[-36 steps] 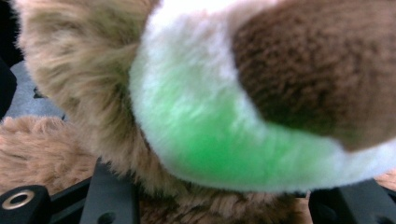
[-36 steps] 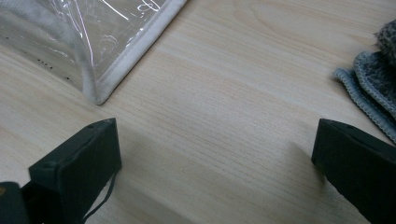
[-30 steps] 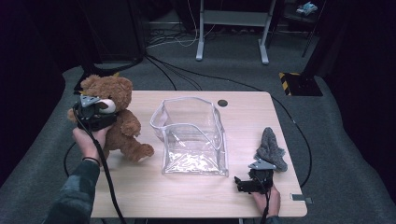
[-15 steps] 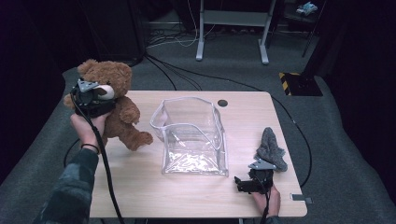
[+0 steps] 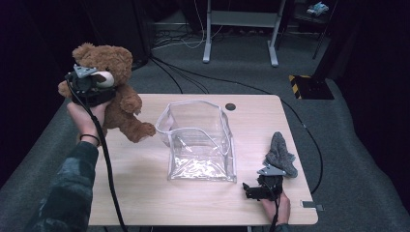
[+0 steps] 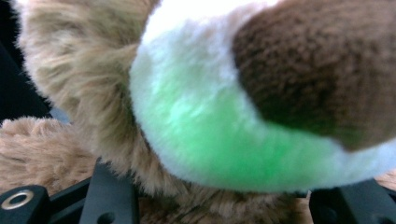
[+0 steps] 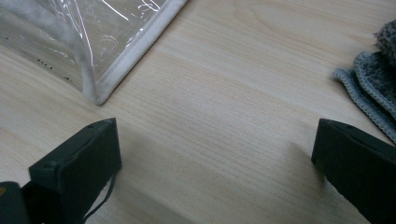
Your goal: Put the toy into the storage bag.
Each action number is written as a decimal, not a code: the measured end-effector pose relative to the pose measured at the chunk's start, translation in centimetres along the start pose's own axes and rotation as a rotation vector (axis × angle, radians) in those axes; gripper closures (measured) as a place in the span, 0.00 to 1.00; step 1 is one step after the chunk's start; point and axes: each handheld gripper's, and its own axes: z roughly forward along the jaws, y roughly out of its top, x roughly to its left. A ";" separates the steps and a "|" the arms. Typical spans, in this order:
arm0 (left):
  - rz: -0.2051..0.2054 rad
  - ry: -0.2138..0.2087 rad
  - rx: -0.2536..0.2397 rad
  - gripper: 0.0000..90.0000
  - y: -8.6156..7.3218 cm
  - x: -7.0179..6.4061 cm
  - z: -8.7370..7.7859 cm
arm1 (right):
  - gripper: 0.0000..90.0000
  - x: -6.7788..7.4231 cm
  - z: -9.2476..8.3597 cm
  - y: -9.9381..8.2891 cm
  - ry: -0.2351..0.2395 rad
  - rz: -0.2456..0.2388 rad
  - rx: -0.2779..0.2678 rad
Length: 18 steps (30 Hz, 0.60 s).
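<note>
Up comes the fluffy brown teddy bear (image 5: 113, 92), fingers of the left gripper (image 5: 92, 87) clamped on it, lifted clear of the wooden counter (image 5: 145, 193). Clear plastic bag (image 5: 200, 140) sits open-mouthed to its right, nearer this hand; right gripper (image 5: 261, 186) rests, fingers apart.

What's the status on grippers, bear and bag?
Left gripper shut on teddy bear, held above table. Right gripper open, empty. Clear bag open, unobstructed.

- A grey cloth (image 5: 280, 154) lies near my table's (image 5: 145, 193) right edge.
- A dark round hole (image 5: 230, 106) sits in the tabletop at the far edge.
- Cables (image 5: 193, 82) run over the grey floor beyond, by a metal stand (image 5: 239, 29).
</note>
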 end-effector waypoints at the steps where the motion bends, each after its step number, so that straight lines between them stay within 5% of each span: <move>1: 0.000 0.003 -0.004 0.51 0.2 0.0 0.0 | 0.00 0.0 0.0 0.0 0.000 -0.001 -0.001; 18: 0.025 -0.002 -0.056 0.51 4.3 -1.8 -0.5 | 0.00 0.0 0.0 0.0 0.000 0.000 -0.002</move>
